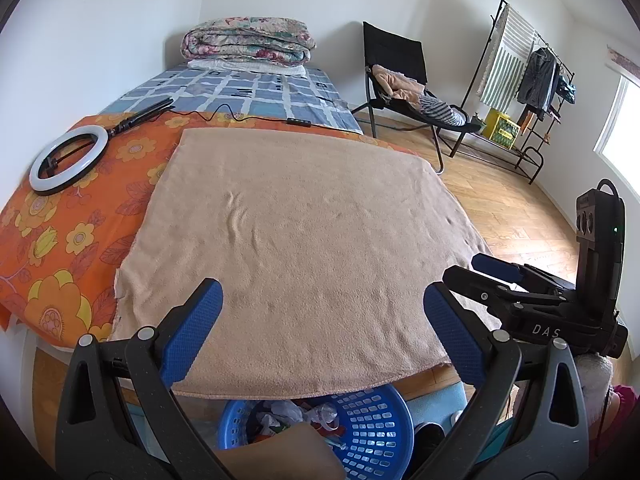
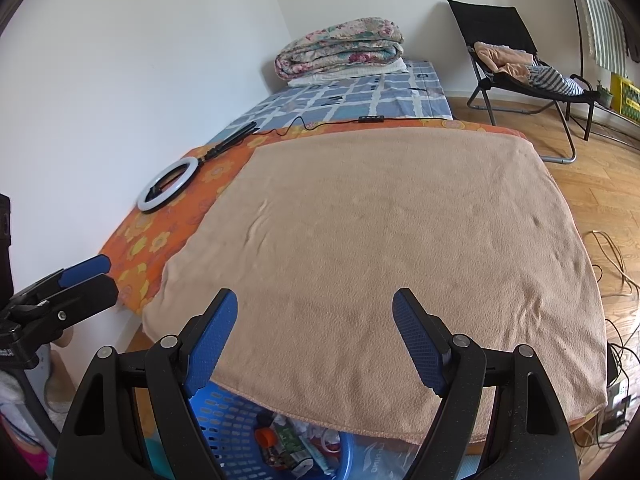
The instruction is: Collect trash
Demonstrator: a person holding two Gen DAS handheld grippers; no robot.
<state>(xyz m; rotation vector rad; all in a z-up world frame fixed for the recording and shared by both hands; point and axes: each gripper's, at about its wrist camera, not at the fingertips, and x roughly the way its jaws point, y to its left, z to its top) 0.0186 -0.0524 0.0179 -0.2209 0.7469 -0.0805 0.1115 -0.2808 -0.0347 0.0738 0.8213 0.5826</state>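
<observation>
A blue plastic basket stands on the floor below the near edge of the bed. Crumpled wrappers and other trash lie inside it. My left gripper is open over the near edge of a tan towel with nothing between its fingers. My right gripper is open too, over the same towel, and empty. In the left wrist view the right gripper shows at the right. The left gripper's fingers show at the left in the right wrist view.
An orange flowered sheet lies under the towel, with a ring light and its black cable on it. A folded quilt sits at the bed's far end. A black chair with clothes and a clothes rack stand on the wooden floor.
</observation>
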